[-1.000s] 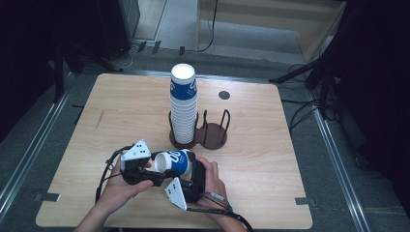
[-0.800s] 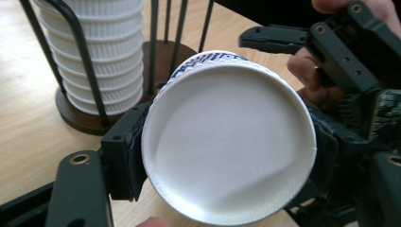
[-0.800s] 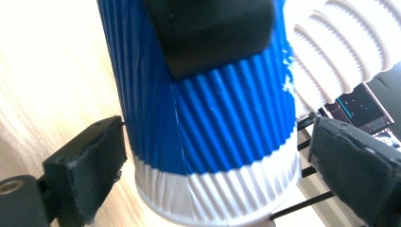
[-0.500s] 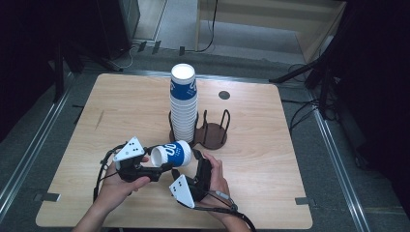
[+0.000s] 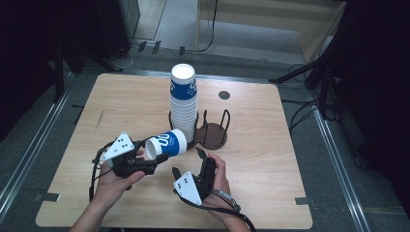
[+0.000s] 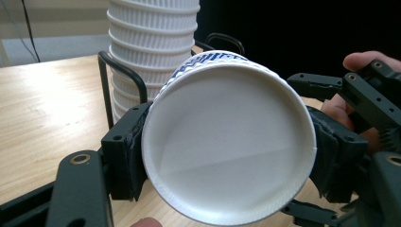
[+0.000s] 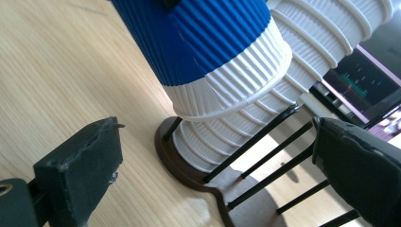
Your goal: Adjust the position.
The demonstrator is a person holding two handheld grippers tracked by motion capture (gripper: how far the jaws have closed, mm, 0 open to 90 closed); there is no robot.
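A single paper cup point(image 5: 167, 143) lies on its side in the clenched left gripper point(image 5: 145, 162), held above the table point(image 5: 270, 145) just in front of the cup stack point(image 5: 183, 104) seated in the wire holder point(image 5: 212, 133). A second earlier both grippers met at the cup; the right gripper point(image 5: 186, 162) has since let go and drawn back, jaws spread, so the cup now rests with one hand alone, apparently free for placing. The left gripper view shows the cup's white base disc point(image 6: 227, 142) squeezed between the jaws; the right gripper view shows its blue ribbed wall point(image 7: 198, 38) and rim against the stack point(image 7: 307, 42).
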